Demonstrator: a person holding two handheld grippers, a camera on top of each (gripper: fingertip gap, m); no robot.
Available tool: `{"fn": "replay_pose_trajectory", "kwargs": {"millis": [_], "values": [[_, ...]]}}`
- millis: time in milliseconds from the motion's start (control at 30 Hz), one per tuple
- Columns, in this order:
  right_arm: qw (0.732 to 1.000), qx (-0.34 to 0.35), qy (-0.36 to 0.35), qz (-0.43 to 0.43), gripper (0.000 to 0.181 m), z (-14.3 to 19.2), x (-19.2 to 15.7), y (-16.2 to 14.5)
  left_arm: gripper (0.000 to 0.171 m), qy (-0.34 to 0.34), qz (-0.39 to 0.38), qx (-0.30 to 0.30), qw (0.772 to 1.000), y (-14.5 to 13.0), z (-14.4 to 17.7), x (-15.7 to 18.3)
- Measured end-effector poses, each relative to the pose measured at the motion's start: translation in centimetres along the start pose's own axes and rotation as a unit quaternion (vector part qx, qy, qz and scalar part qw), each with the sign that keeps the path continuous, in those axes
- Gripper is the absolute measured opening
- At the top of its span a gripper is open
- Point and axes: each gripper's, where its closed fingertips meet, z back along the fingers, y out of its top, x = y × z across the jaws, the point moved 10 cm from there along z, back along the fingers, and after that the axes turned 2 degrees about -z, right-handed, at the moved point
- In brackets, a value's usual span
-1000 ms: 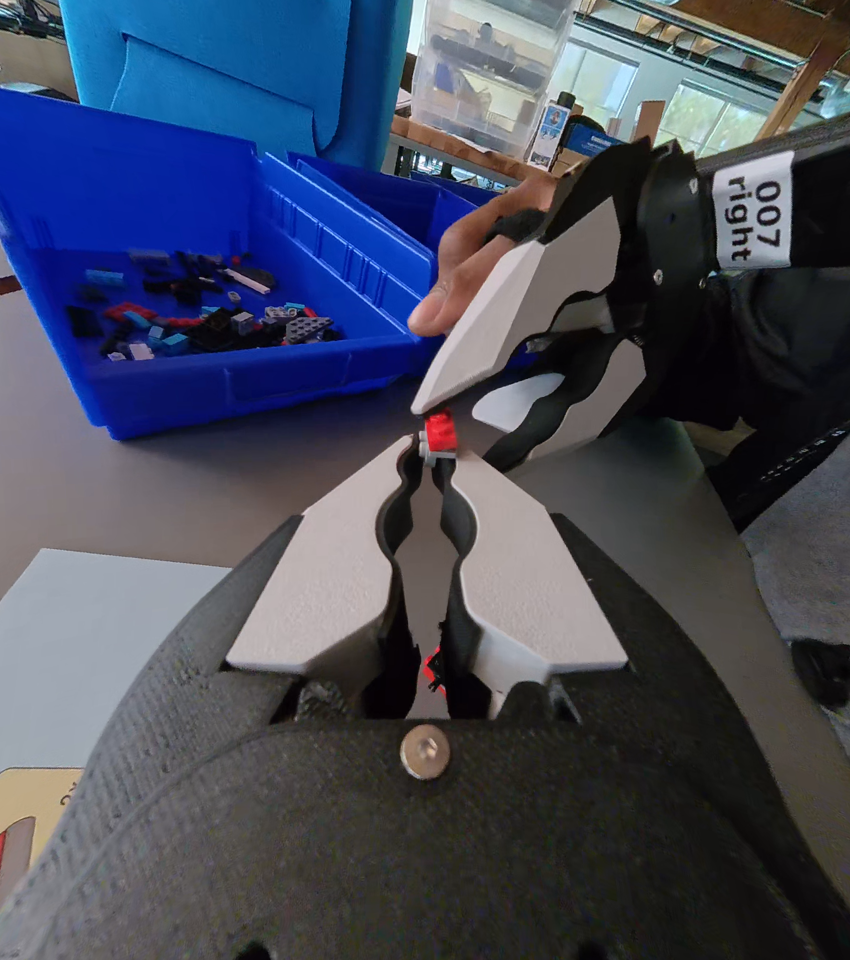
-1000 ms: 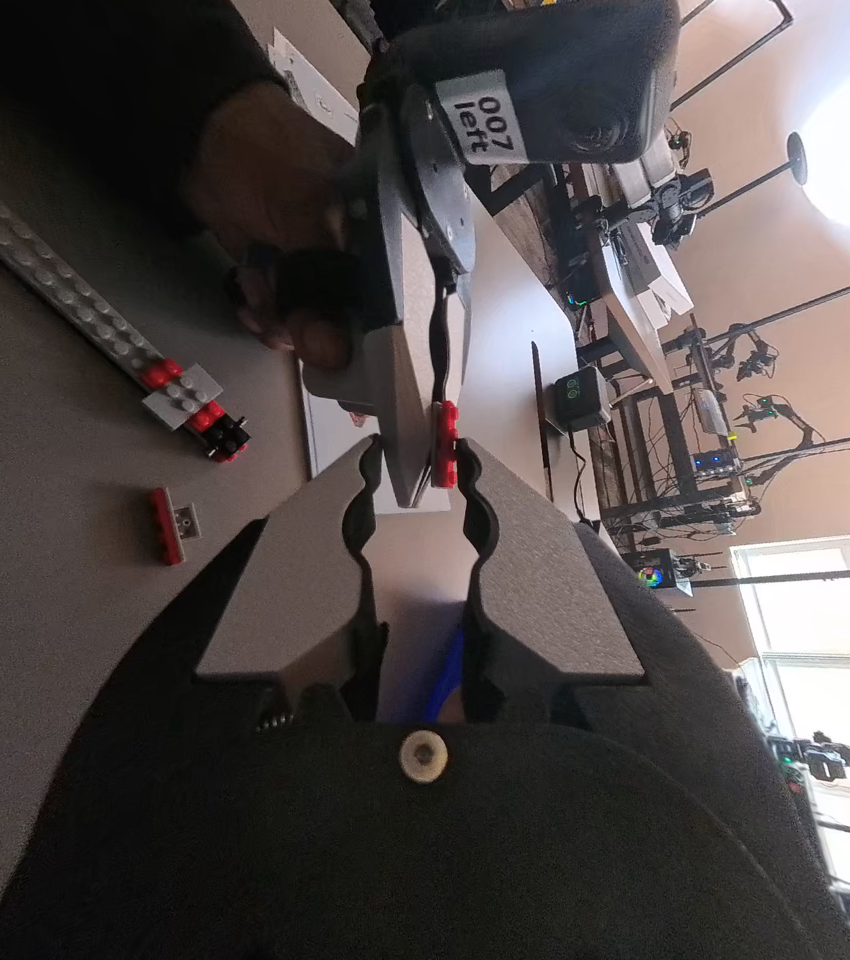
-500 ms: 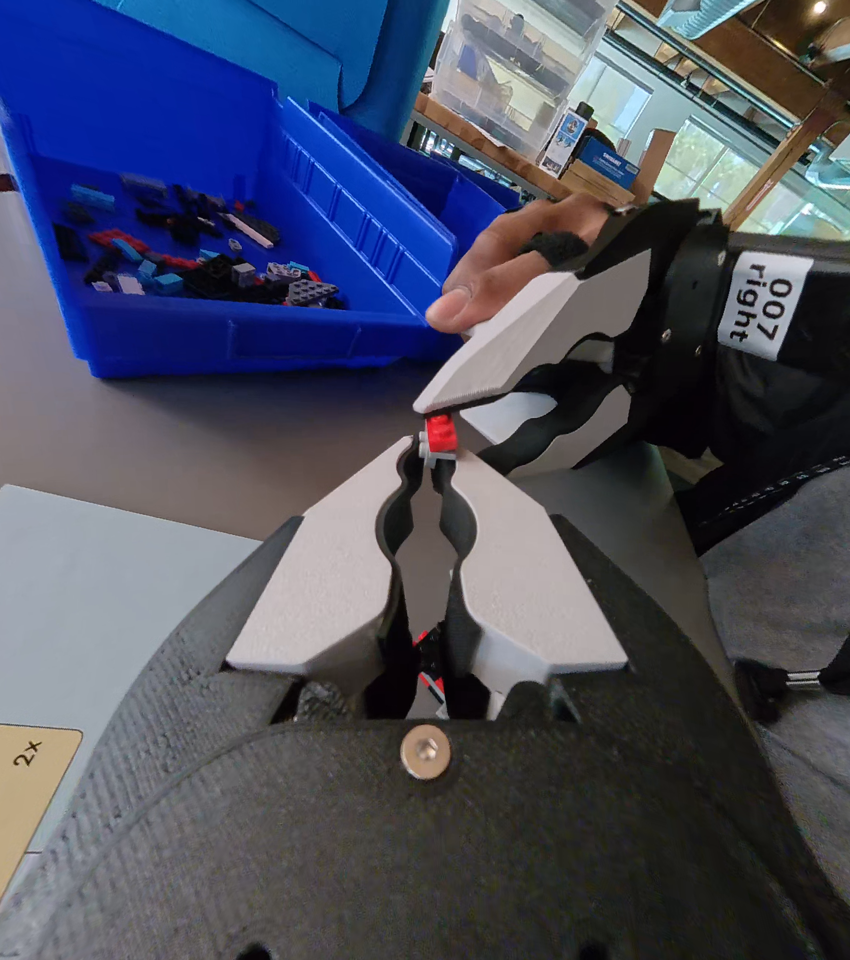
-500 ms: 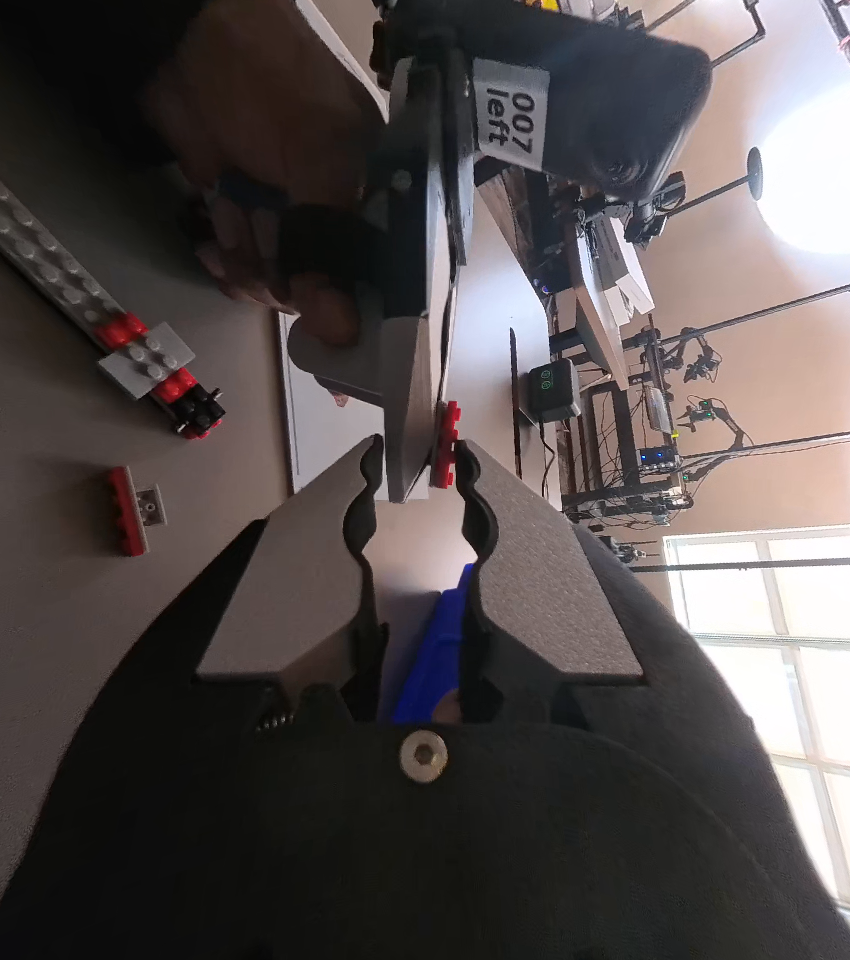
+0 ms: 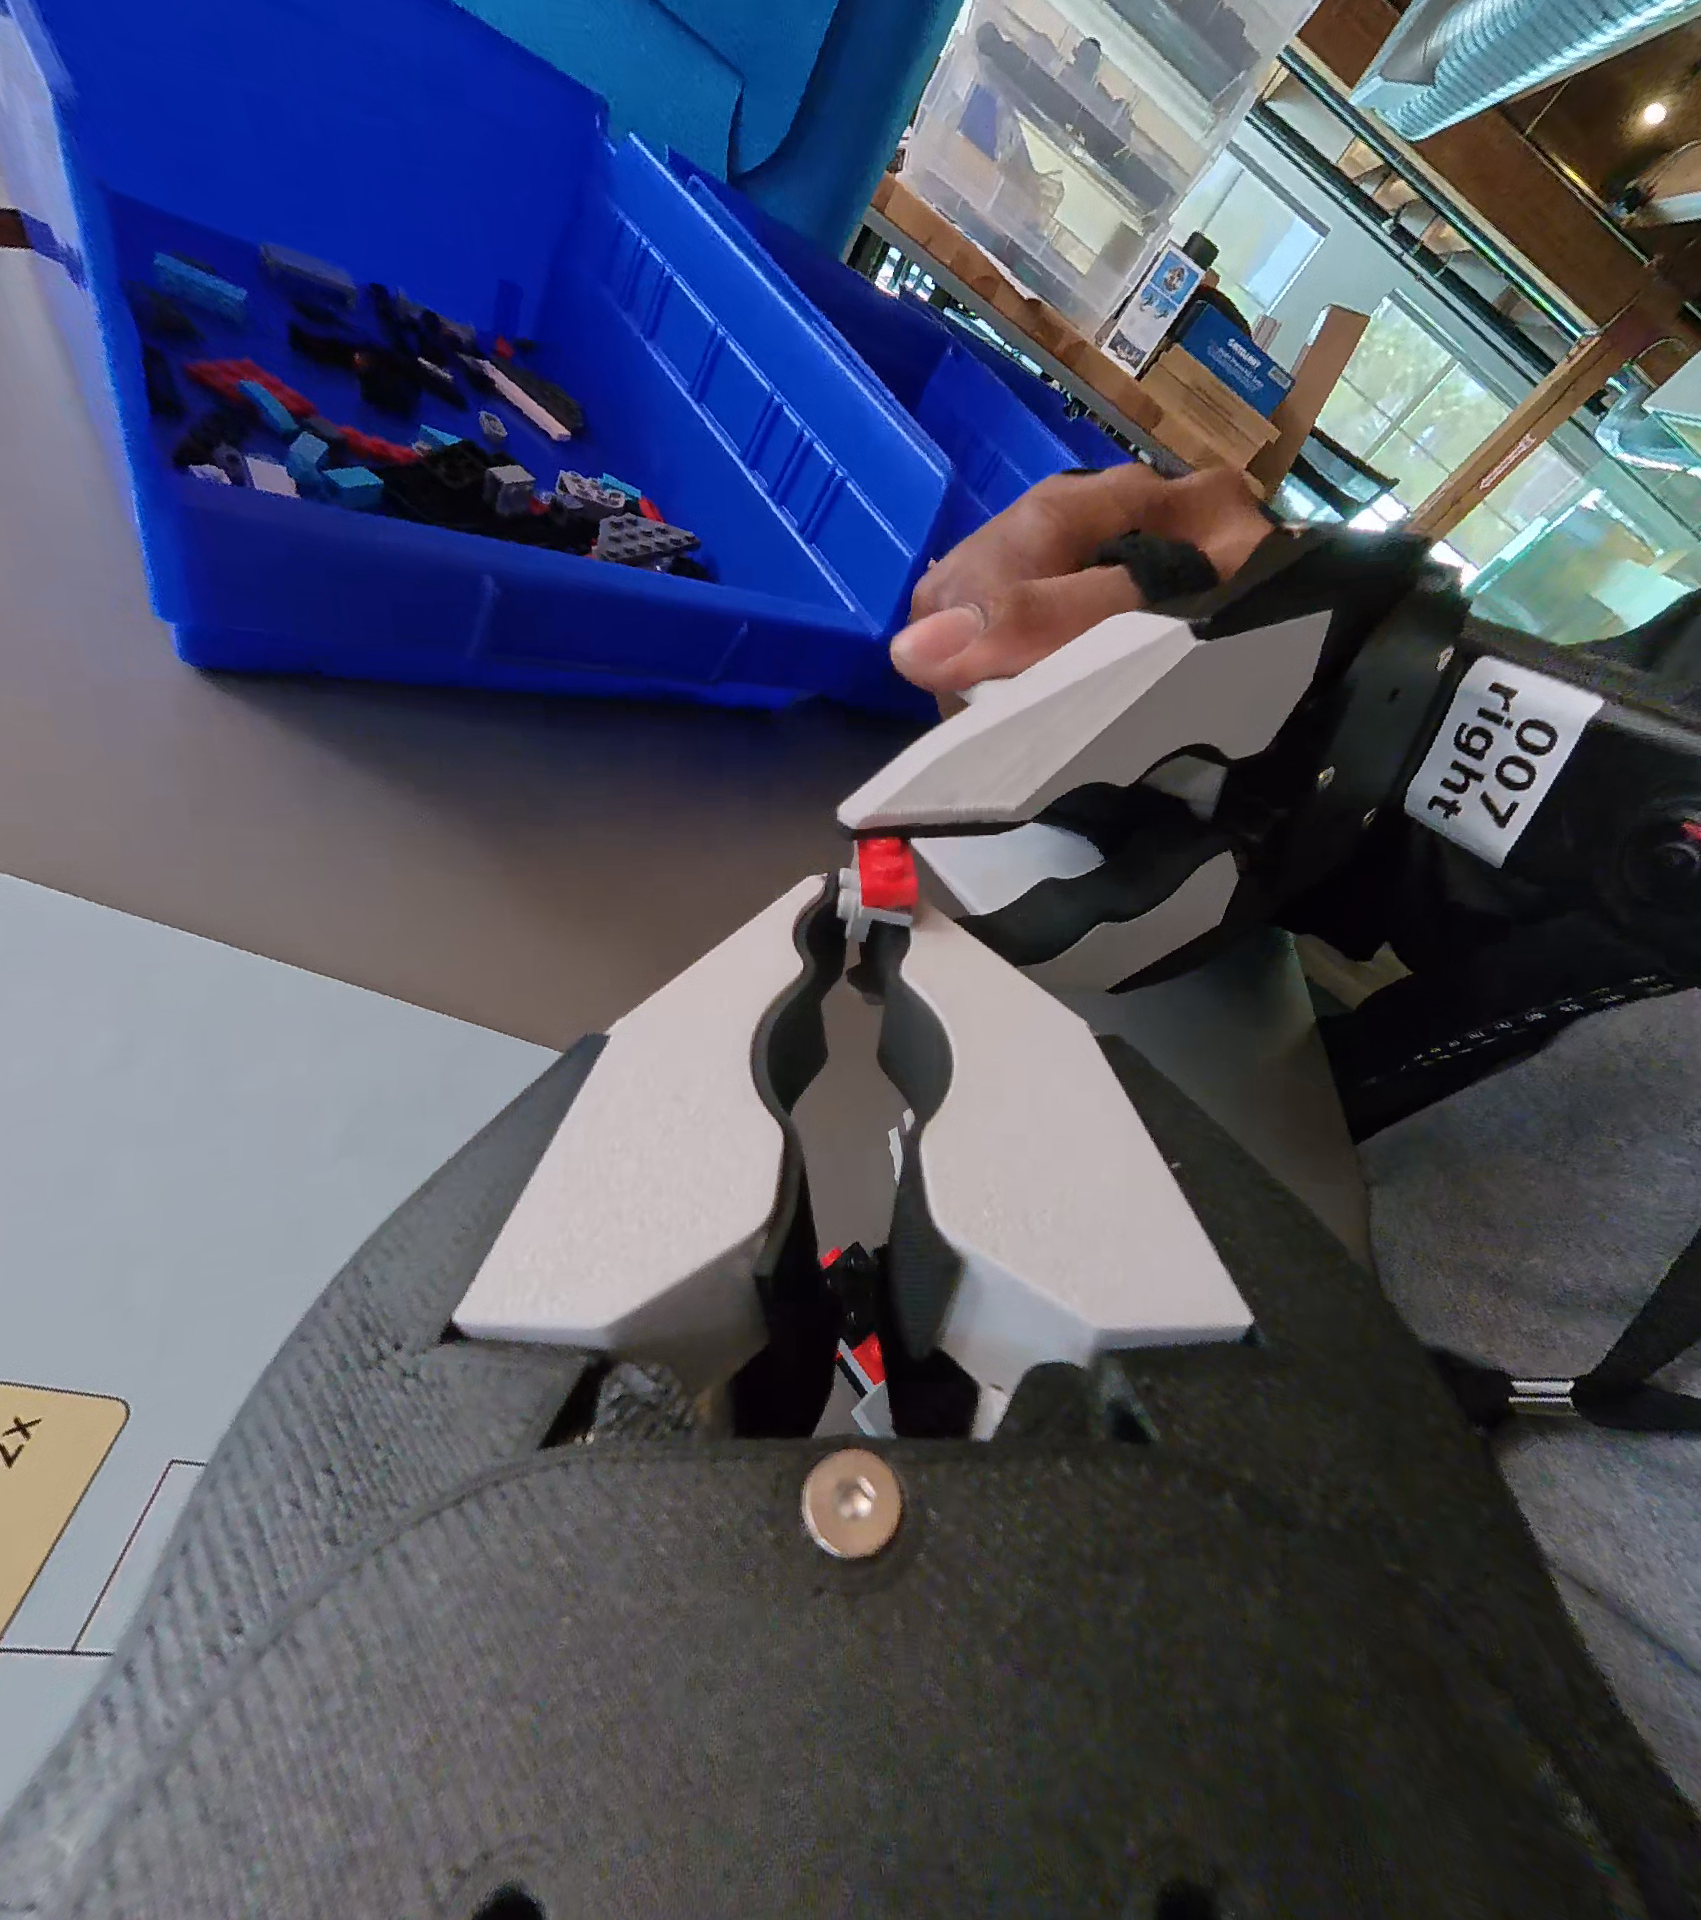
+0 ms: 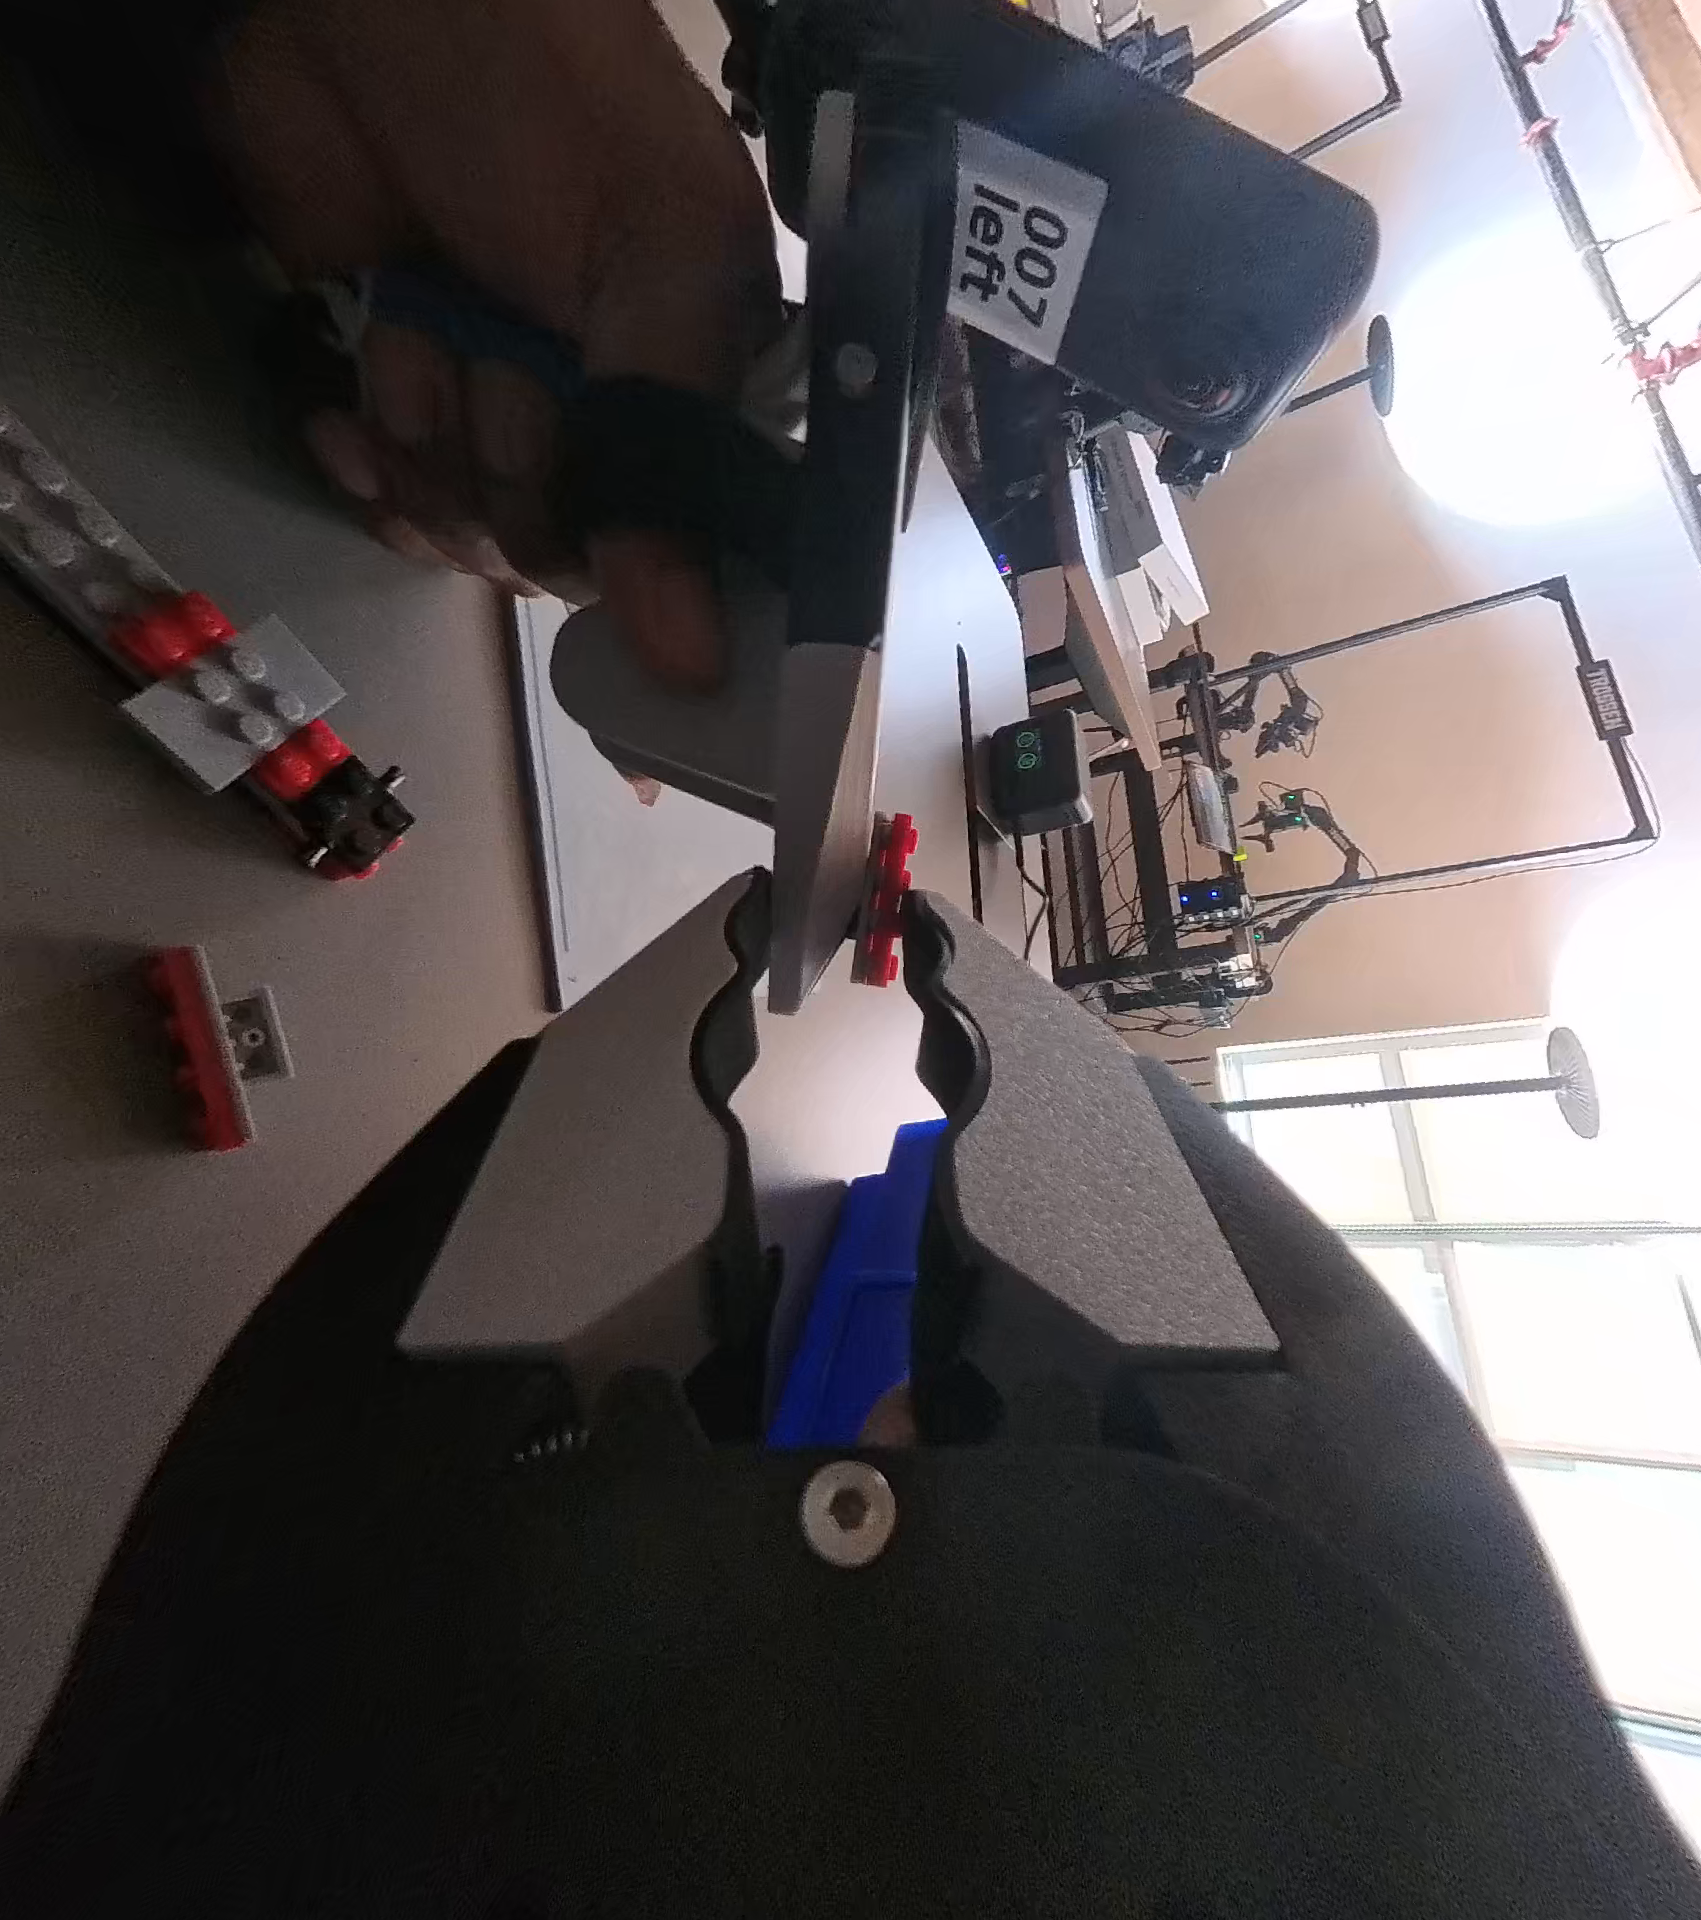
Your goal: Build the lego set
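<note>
Grey table lies beneath a small red-and-grey brick piece pinched in the left gripper jaws, while the right gripper, jaws spread around it, is judged pressing it together; a firm squeeze is needed next.

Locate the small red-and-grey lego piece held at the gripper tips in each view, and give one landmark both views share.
Left wrist view: the red-and-grey lego piece sits just above centre, pinched at the left gripper tips, right gripper closing around it.
Right wrist view: the piece is at centre, between the right gripper's tips.
Shared landmark: the blue bin, low between the fingers in the right wrist view.
</note>
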Motion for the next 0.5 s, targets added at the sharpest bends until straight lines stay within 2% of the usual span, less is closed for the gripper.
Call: {"fn": "replay_pose_trajectory", "kwargs": {"millis": [267,367,500], "values": [[0.999,-0.003,-0.022,0.036,0.026,-0.13,-0.58,-0.22,0.0,0.003,0.012,-0.006,1.0,-0.1,-0.1,-0.16],[1.0,0.005,-0.02,0.022,0.026,-0.05,-0.4,-0.28,0.0,-0.003,0.013,-0.002,1.0,-0.06,-0.07,-0.15],[0.999,0.012,-0.029,0.028,0.027,0.15,0.02,-0.14,0.001,-0.01,-0.009,0.015,1.0,0.2,-0.01,0.07]]}}
